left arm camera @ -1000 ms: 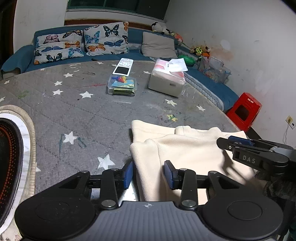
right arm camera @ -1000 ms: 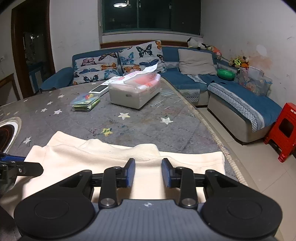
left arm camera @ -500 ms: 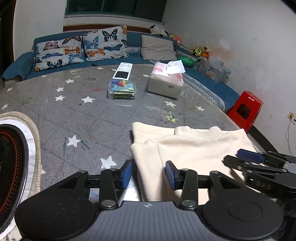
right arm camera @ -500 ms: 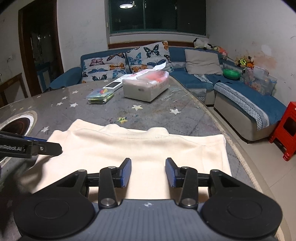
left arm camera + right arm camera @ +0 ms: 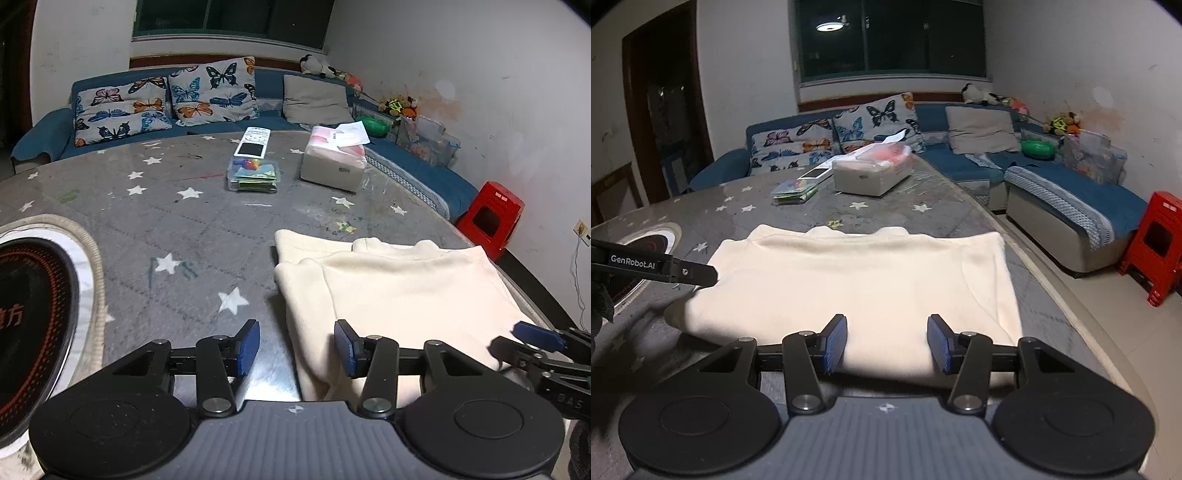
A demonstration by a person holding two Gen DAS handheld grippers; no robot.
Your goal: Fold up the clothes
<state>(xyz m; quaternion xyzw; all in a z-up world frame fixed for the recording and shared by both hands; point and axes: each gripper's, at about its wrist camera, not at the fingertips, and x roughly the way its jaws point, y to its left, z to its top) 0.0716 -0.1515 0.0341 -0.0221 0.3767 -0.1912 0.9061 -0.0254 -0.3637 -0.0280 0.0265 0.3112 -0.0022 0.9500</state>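
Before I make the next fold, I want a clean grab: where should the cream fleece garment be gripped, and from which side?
Probably the cream fleece garment is best pinched at its two near hem corners, from the near table edge. It lies flat, with that edge right ahead of the open left gripper and right gripper.

cream garment (image 5: 399, 291) on grey white-starred table cover (image 5: 177, 229), blue-padded fingers (image 5: 248, 347)
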